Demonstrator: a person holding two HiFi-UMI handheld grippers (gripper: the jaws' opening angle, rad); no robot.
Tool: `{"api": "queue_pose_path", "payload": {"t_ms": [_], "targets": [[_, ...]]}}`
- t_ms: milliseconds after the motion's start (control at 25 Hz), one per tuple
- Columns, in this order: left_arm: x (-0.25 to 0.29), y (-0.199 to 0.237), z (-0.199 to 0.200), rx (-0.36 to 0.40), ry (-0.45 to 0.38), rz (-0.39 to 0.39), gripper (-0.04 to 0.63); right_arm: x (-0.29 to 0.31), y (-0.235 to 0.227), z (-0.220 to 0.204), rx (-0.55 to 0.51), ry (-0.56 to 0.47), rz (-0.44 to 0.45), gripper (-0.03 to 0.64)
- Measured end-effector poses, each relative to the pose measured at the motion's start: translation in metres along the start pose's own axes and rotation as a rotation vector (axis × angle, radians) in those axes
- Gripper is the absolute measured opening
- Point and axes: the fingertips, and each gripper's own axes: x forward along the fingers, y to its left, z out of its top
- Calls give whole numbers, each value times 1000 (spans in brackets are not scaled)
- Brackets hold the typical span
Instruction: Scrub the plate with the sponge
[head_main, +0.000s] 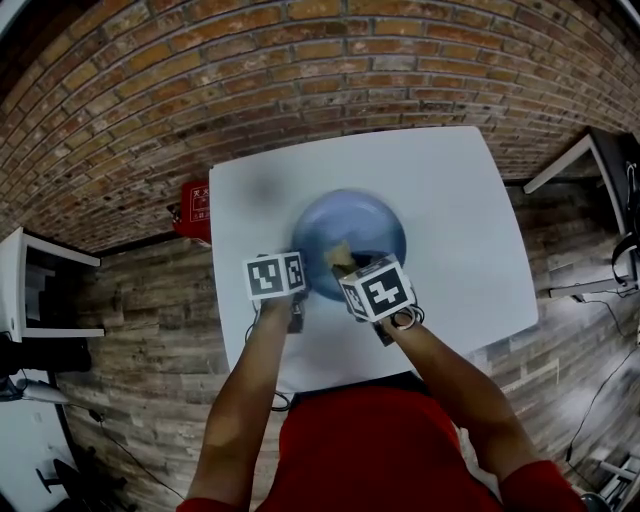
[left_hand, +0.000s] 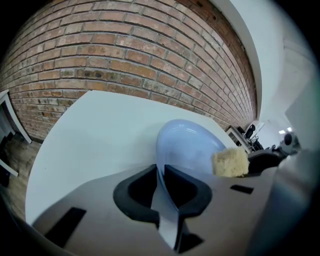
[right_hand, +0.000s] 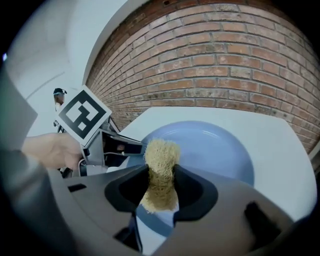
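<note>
While the left claw (left_hand: 161, 180) stays out of the scrubbing and clamps the one blue plate (left_hand: 187, 142) at its 7 o'clock rim, the right claw (right_hand: 161, 187) squeezes the one tan sponge (right_hand: 161, 155) over the plate's 6 o'clock part, both forearms (head_main: 250, 400) reaching from 6 o'clock across the white desk (head_main: 460, 220), claws tilted downward.

Left tongs (left_hand: 160, 175) tight on rim of plate (left_hand: 187, 142), right tongs (right_hand: 161, 176) tight on sponge (right_hand: 161, 152).

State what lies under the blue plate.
The white table lies beneath the plate, whose rim the left tongs grip. The patch directly under it is covered, so unseen.
</note>
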Motion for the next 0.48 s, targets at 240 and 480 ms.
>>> {"api": "queue_pose_path", "payload": {"t_ms": [240,480], "targets": [[0,0,0,-6,0,0,55,15,29,-3,-21,20,41,153],[0,1,1,-3,-4,1,55,7,3,-11,-11,25,1,153]]}}
